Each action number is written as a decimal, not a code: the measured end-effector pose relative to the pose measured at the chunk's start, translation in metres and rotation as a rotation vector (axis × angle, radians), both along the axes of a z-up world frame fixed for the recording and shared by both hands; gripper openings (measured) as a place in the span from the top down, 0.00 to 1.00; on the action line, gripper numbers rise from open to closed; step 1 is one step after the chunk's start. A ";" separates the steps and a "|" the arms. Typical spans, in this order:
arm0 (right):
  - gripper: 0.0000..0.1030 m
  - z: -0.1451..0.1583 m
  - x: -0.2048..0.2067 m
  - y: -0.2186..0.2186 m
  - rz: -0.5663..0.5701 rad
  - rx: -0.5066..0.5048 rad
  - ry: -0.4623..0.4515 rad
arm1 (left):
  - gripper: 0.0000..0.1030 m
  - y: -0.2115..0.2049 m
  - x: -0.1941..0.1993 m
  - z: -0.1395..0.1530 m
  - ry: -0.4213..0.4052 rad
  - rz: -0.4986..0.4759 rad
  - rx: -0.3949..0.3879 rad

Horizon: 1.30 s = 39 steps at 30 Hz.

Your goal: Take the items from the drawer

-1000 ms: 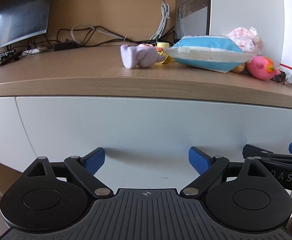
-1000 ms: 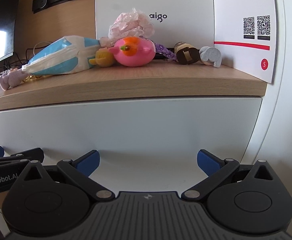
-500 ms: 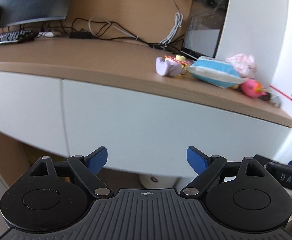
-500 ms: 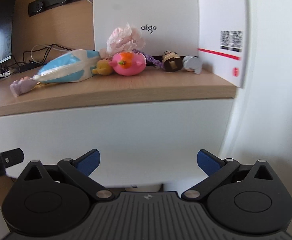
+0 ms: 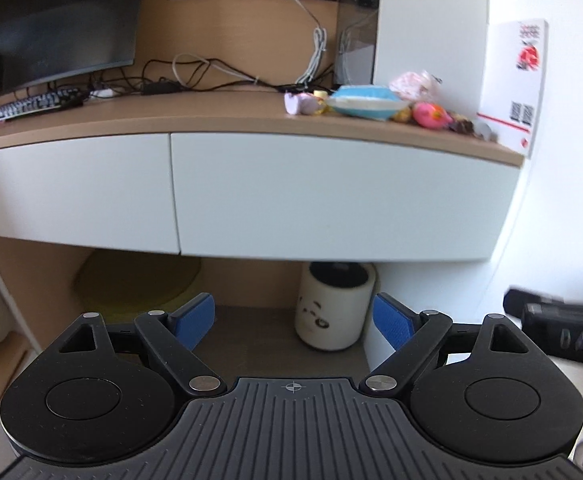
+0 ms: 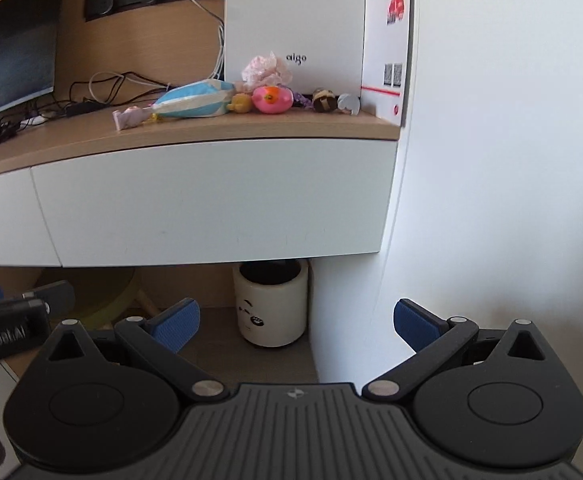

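The left gripper (image 5: 293, 320) fills the bottom of its own view with its two blue-padded fingers (image 5: 193, 320) spread wide and nothing between them. The right gripper (image 6: 297, 326) sits the same way at the bottom of its view, released and empty. Each shows at the edge of the other's frame: the right one at the lower right of the left view, the left one at the lower left of the right view.

Just above the fingers, in the lower middle of both views, one white cylindrical bin (image 5: 335, 306) with a panda face stands on the floor under the desk. To its left, one yellow-green stool seat (image 5: 139, 280) lies in shadow.

Across the middle of both frames run two white drawer fronts. The right-hand drawer (image 5: 343, 196), the wider in view, is shut, as is the left drawer (image 5: 71, 192).

On the wooden desktop (image 5: 191, 118) above, at the upper right of the left view, a cluster of small items sits together: one lilac soft toy (image 6: 129, 117), one blue-and-white pouch (image 6: 193, 100), one small yellow figure (image 6: 241, 103), one pink round toy (image 6: 272, 99), one crumpled pink wrapper (image 6: 267, 70), one brown striped piece (image 6: 323, 100) and one pale grey piece (image 6: 349, 103). Behind them stand one white box marked "aigo" (image 6: 295, 24) and one white box with two QR codes (image 6: 389, 40). At the upper left are one dark monitor (image 5: 59, 24), one keyboard (image 5: 31, 103) and a tangle of cables (image 5: 211, 72).
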State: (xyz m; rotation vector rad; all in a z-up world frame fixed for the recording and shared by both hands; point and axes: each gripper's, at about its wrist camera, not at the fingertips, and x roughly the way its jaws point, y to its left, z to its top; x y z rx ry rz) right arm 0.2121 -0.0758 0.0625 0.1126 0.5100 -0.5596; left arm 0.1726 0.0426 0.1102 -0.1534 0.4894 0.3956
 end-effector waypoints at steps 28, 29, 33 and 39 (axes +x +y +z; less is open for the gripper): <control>0.00 0.006 -0.090 0.015 0.040 0.001 -0.044 | 0.12 -0.065 -0.066 0.017 -0.024 0.071 0.072; 0.00 0.007 -0.090 0.015 0.040 0.001 -0.046 | 0.12 -0.065 -0.067 0.018 -0.025 0.073 0.072; 0.00 0.011 -0.089 0.016 0.049 0.003 -0.053 | 0.12 -0.065 -0.069 0.018 -0.027 0.077 0.072; 0.00 0.010 -0.090 0.017 0.048 -0.006 -0.046 | 0.12 -0.066 -0.071 0.019 -0.036 0.073 0.072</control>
